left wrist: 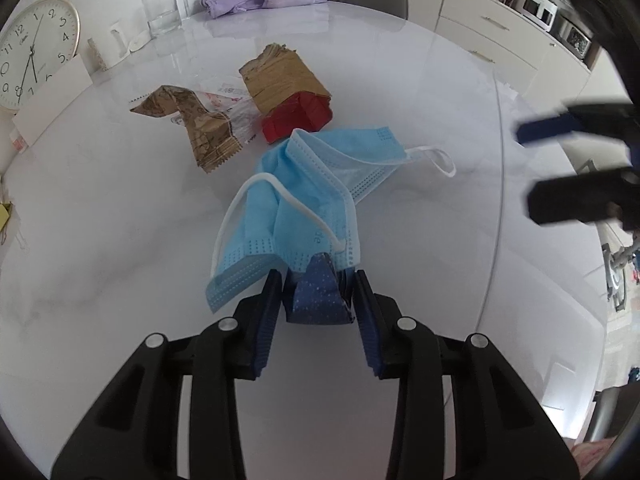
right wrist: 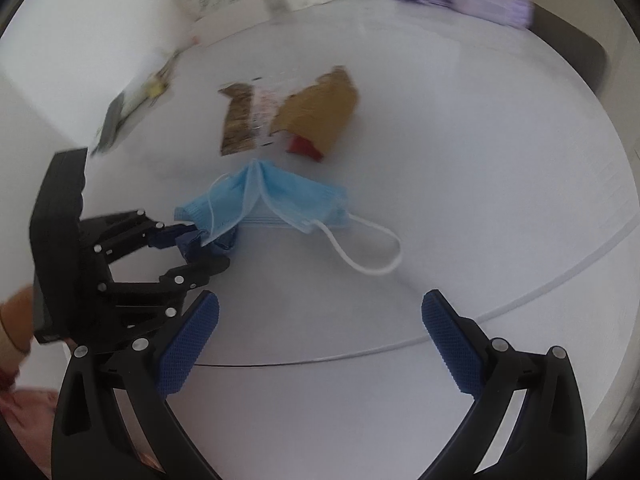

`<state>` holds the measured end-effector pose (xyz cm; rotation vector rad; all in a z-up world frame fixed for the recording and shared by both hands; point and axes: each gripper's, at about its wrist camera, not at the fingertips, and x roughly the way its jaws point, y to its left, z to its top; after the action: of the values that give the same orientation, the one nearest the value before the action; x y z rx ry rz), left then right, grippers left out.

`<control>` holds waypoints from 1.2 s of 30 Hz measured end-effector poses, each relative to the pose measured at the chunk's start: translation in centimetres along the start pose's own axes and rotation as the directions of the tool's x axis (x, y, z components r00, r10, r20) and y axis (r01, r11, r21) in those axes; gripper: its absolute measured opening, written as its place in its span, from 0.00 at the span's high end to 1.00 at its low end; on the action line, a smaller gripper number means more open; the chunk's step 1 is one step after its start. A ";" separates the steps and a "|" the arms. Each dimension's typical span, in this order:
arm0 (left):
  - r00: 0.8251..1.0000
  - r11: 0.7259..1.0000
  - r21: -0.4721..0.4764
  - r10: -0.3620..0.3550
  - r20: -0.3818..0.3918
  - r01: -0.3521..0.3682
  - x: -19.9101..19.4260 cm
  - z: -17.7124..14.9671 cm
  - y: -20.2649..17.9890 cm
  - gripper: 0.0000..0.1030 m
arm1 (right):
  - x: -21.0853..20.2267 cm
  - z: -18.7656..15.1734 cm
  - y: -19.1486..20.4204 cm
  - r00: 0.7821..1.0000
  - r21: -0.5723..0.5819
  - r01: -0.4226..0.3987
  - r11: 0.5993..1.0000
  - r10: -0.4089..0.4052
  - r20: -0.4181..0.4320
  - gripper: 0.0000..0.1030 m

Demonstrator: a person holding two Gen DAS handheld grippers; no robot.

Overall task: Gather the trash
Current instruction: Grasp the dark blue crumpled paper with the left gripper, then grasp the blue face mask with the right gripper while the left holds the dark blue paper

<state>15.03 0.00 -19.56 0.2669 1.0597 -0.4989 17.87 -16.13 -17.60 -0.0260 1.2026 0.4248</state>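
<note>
One partial mask [left wrist: 304, 200] print, perhaps "de".

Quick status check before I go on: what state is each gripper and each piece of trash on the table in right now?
Left gripper: shut on a dark blue wrapper, face mask edge draped over it.
Right gripper: open, empty, above the table.
Face mask: crumpled, one ear loop trailing on the table.
Brown paper bag: flattened, lying down.
Red box: crushed, against the bag.
Snack wrapper: empty, twisted.
Glass pitcher: upright.

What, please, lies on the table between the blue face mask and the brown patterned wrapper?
Nothing: in the left wrist view only bare white table separates the mask from the wrapper.
</note>
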 end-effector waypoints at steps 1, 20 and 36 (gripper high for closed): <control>1.000 1.000 0.004 -0.001 0.001 0.001 -0.1 0.1 0.2 0.65 | 0.2 0.6 0.1 1.000 -0.044 -0.008 0.999 0.007 -0.008 0.02; 0.999 0.994 -0.112 0.003 -0.033 -0.006 -3.4 -3.3 2.8 0.65 | 8.4 7.5 1.8 0.974 -0.367 -0.173 0.914 0.103 -0.202 0.48; 0.999 0.996 -0.084 -0.033 0.016 0.035 -8.0 -2.5 -1.0 0.65 | -2.2 -1.7 -0.9 0.993 0.019 -0.108 0.994 0.107 0.047 0.89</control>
<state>9.42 2.37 -13.63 0.1711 1.0700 -0.4848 15.95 -18.02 -16.38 0.0670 1.1661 0.5040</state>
